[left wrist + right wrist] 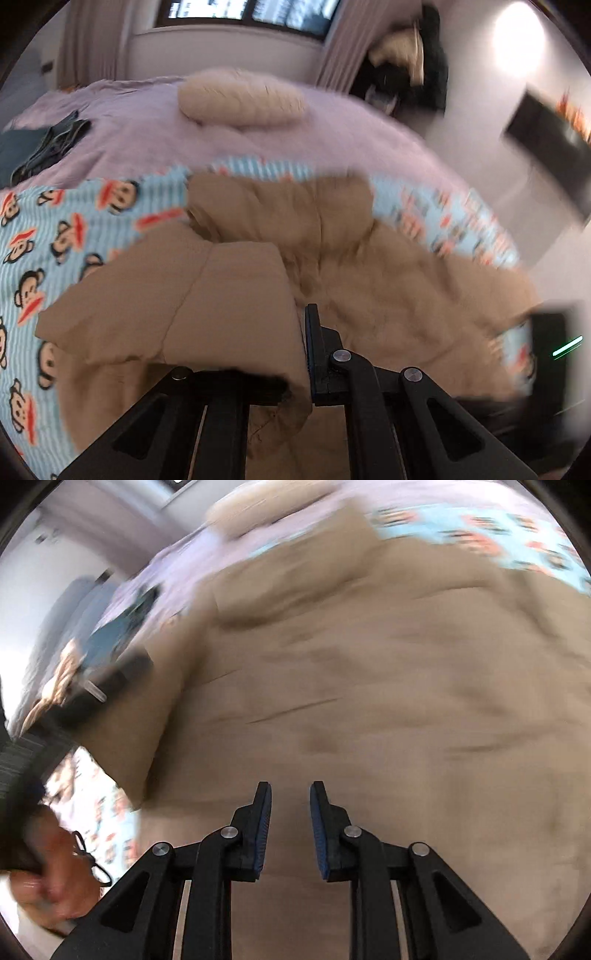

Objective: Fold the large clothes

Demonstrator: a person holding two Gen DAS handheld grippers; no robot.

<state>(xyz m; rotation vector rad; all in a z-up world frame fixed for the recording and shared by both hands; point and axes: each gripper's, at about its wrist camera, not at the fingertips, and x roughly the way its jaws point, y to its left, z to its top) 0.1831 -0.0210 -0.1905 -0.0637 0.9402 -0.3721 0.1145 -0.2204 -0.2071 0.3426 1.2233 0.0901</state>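
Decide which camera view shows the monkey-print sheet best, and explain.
The left wrist view: the monkey-print sheet fills its left side with clear monkey faces. The right wrist view shows only blurred strips of it beyond the tan jacket.

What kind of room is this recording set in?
Most likely a bedroom: a wide bed under a lilac cover, a pillow at its far end, and a curtained window behind.

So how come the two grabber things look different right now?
The left gripper is pinched shut on a flap of the tan coat, which drapes over one finger; the right gripper holds nothing. The left one's jaws have no gap, while the right one's stand slightly apart, showing blue pads. Both are black, two-fingered and pointed down over the same coat.
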